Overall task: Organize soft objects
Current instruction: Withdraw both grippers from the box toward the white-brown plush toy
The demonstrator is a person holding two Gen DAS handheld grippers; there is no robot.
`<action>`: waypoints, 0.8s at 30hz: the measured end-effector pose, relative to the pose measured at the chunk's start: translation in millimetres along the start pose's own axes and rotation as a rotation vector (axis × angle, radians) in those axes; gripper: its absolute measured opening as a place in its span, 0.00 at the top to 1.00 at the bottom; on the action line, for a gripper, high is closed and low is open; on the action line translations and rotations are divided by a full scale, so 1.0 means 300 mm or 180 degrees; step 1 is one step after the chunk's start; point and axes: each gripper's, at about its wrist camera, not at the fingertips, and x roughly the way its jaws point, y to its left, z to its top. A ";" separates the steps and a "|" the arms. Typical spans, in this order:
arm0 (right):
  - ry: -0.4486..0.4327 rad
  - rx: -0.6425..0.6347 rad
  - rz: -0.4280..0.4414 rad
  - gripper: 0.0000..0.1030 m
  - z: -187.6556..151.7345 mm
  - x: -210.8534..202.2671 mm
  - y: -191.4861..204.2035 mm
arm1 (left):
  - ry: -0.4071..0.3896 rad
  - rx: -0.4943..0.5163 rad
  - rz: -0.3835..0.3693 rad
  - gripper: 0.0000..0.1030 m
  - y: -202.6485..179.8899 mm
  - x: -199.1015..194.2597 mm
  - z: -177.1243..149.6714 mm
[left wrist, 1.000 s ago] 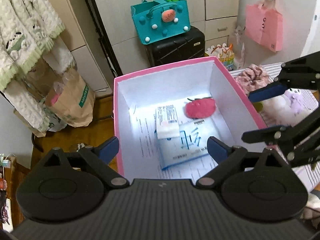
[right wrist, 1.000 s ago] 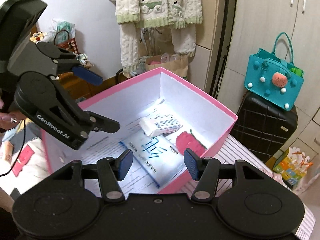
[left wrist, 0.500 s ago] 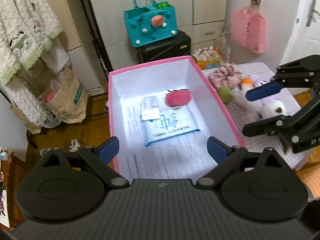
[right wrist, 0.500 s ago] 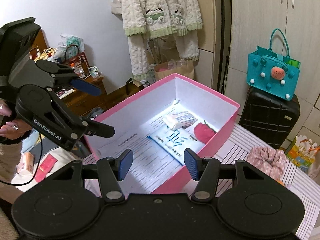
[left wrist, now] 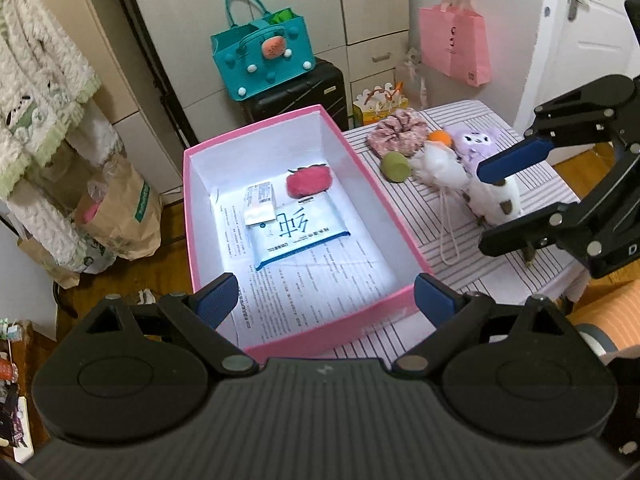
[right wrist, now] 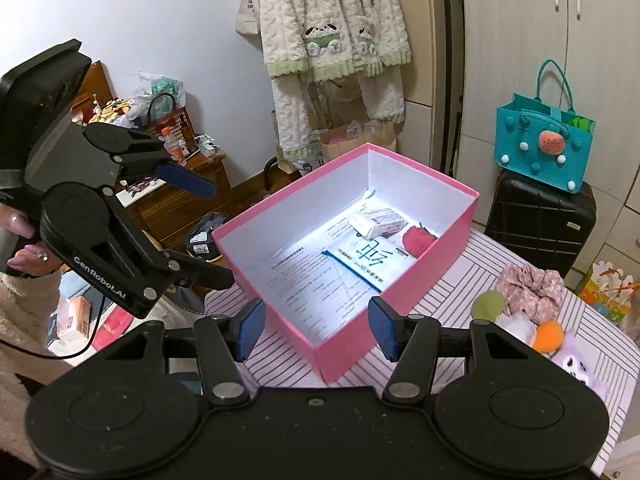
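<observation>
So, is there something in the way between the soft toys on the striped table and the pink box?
Nothing visible. The soft toys lie just beside the pink box, whose top is open; only its low side wall separates them.

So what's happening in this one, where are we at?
A person holds two grippers over a striped table, sorting soft things into a pink box. Both the left gripper and the right gripper are open and empty. The box already holds a red plush strawberry, a blue-and-white soft pack and a small tissue pack. A floral scrunchie, a purple plush and a white plush wait beside it.
</observation>
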 end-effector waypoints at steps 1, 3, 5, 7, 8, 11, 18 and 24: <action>-0.0002 0.0006 -0.0003 0.40 -0.009 -0.011 0.003 | 0.0000 0.0021 -0.0001 0.07 -0.008 -0.006 -0.003; 0.0002 0.0011 -0.0019 0.40 -0.030 -0.031 0.009 | 0.0010 0.0069 -0.0013 0.07 -0.030 -0.018 -0.013; 0.0012 0.0020 -0.0048 0.40 -0.050 -0.047 0.013 | 0.0027 0.0110 -0.0026 0.07 -0.050 -0.024 -0.019; 0.0026 0.0029 -0.0082 0.40 -0.071 -0.062 0.014 | 0.0054 0.0164 -0.0041 0.07 -0.073 -0.026 -0.025; 0.0031 0.0039 -0.0103 0.40 -0.082 -0.070 0.010 | 0.0065 0.0184 -0.0048 0.07 -0.082 -0.027 -0.028; 0.0058 0.0070 -0.0153 0.40 -0.115 -0.087 0.008 | 0.0093 0.0247 -0.0081 0.07 -0.111 -0.024 -0.033; 0.0136 0.0171 -0.0266 0.39 -0.194 -0.114 -0.013 | 0.0176 0.0414 -0.0196 0.07 -0.189 0.004 -0.031; 0.0201 0.0304 -0.0320 0.38 -0.265 -0.125 -0.052 | 0.0306 0.0557 -0.0318 0.07 -0.260 0.060 -0.023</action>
